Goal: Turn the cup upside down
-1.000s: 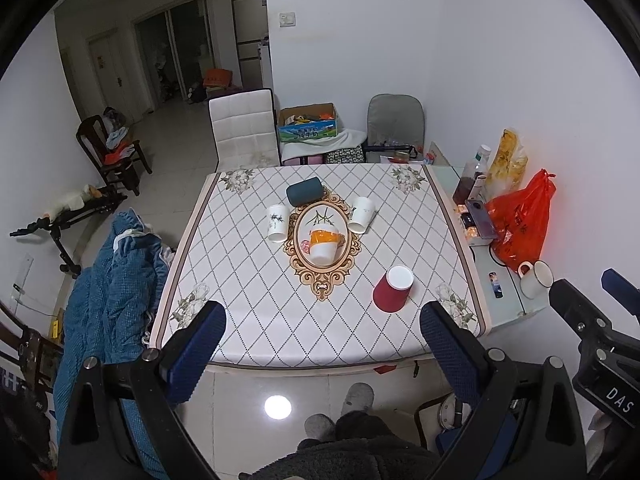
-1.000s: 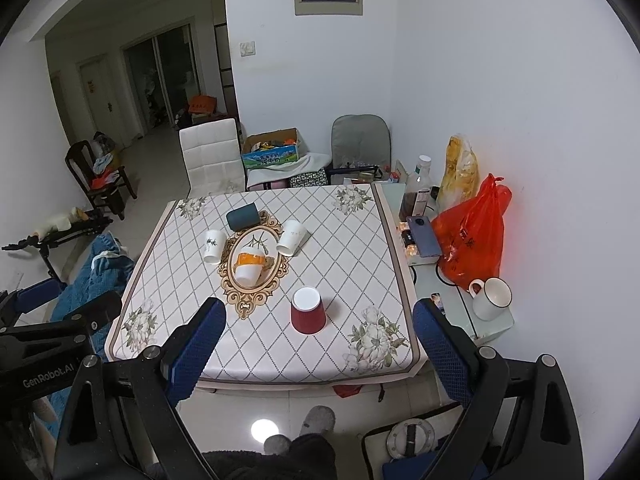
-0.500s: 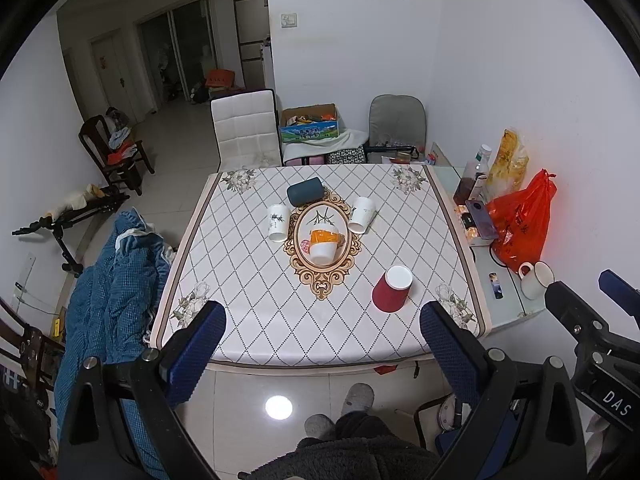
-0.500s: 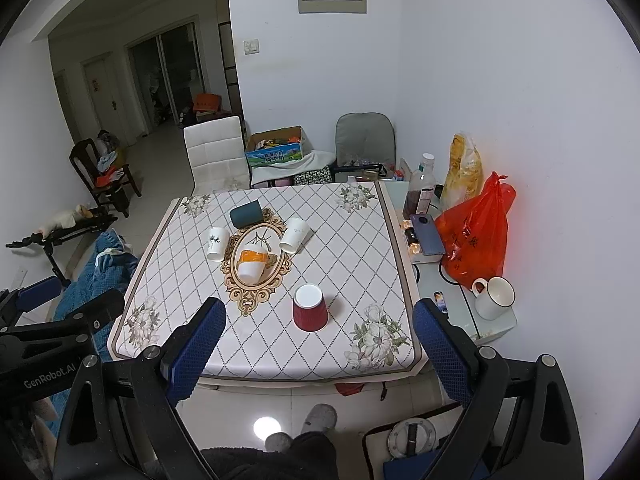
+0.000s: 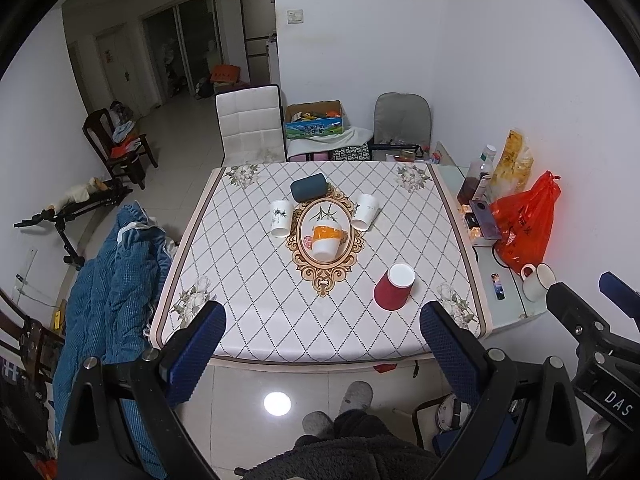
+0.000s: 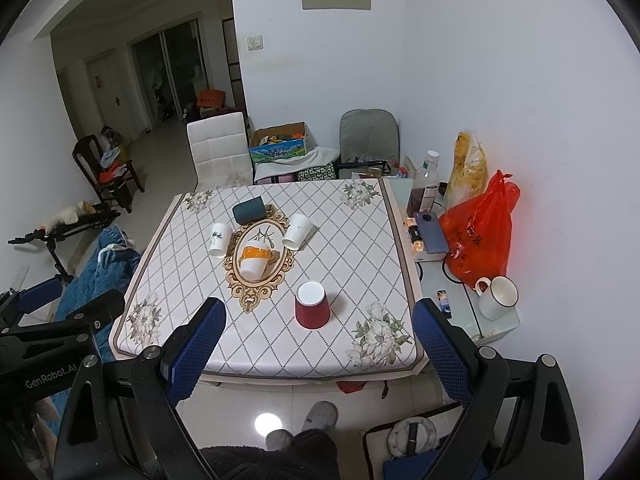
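Several cups stand on the patterned table (image 5: pixel 248 280) (image 6: pixel 360 240). A red cup (image 5: pixel 393 287) (image 6: pixel 312 305) stands upside down near the front right. An orange-and-white cup (image 5: pixel 326 238) (image 6: pixel 253 260) stands on the oval motif. Two white cups (image 5: pixel 279 218) (image 5: pixel 365 211) flank it, also seen in the right wrist view (image 6: pixel 219 239) (image 6: pixel 296 231). A dark cup (image 5: pixel 309 187) (image 6: pixel 249 209) lies on its side behind. My left gripper (image 5: pixel 320 348) and right gripper (image 6: pixel 318 346) are open and empty, high above the table's front edge.
A side shelf at the right holds a red bag (image 5: pixel 524 220) (image 6: pixel 480 236), a bottle (image 5: pixel 476 178), a phone (image 6: pixel 431 232) and a white mug (image 5: pixel 536 280) (image 6: pixel 496 296). A blue blanket (image 5: pixel 108 288) hangs left of the table. Chairs (image 5: pixel 250 124) (image 5: pixel 402 120) stand behind it.
Both views have shifted only slightly. The cups have not moved and both grippers stay open.
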Action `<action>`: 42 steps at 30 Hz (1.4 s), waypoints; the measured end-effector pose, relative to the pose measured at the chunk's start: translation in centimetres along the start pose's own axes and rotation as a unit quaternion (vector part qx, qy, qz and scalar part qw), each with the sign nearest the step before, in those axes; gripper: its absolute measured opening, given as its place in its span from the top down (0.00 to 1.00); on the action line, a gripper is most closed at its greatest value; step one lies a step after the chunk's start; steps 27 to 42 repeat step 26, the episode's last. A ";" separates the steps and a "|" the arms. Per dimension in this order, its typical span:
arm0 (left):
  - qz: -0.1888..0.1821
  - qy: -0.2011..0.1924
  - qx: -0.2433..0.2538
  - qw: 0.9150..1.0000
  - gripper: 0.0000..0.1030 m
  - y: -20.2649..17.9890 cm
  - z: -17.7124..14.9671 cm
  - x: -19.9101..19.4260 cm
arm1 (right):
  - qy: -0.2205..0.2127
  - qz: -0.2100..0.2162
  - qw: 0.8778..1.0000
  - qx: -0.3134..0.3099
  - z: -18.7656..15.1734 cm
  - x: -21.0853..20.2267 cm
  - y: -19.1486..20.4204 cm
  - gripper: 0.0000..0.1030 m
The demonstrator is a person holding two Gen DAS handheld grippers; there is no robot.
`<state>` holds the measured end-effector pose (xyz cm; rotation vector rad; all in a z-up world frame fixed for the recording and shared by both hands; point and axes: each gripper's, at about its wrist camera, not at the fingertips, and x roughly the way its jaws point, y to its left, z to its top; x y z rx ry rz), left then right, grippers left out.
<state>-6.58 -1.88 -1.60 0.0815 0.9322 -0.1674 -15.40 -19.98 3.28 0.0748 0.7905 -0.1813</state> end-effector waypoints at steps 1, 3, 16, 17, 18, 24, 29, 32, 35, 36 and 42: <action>0.001 0.000 -0.001 1.000 0.04 0.1 0.0 -0.1 | 0.001 0.001 1.000 -0.001 -0.1 0.0 0.0 0.06; 0.002 0.000 -0.001 1.000 0.04 0.1 0.0 0.0 | 0.001 0.002 1.000 -0.001 -0.1 0.0 0.1 0.06; 0.003 0.000 0.000 1.000 0.04 0.0 0.1 0.1 | 0.000 0.007 1.000 0.002 -0.1 0.1 -0.2 0.06; 0.003 0.000 0.000 1.000 0.04 0.1 0.1 0.1 | 0.000 0.008 1.000 0.002 -0.1 0.1 -0.1 0.06; 0.003 -0.001 0.000 1.000 0.04 0.1 0.1 0.1 | 0.000 0.008 1.000 0.001 -0.2 0.1 -0.2 0.06; 0.008 -0.002 -0.001 1.000 0.04 0.5 0.1 -0.1 | 0.001 0.013 1.000 0.002 -0.2 -0.1 -0.1 0.06; 0.009 -0.004 -0.001 1.000 0.04 0.6 0.0 -0.3 | 0.001 0.014 1.000 0.002 -0.3 -0.2 0.0 0.06; 0.009 -0.004 -0.001 1.000 0.04 0.6 0.0 -0.3 | 0.001 0.014 1.000 0.002 -0.3 -0.2 0.0 0.06; 0.009 -0.004 -0.001 1.000 0.04 0.6 0.0 -0.3 | 0.001 0.014 1.000 0.002 -0.3 -0.2 0.0 0.06; 0.009 -0.004 -0.001 1.000 0.04 0.6 0.0 -0.3 | 0.001 0.014 1.000 0.002 -0.3 -0.2 0.0 0.06; 0.009 -0.004 -0.001 1.000 0.04 0.6 0.0 -0.3 | 0.001 0.014 1.000 0.002 -0.3 -0.2 0.0 0.06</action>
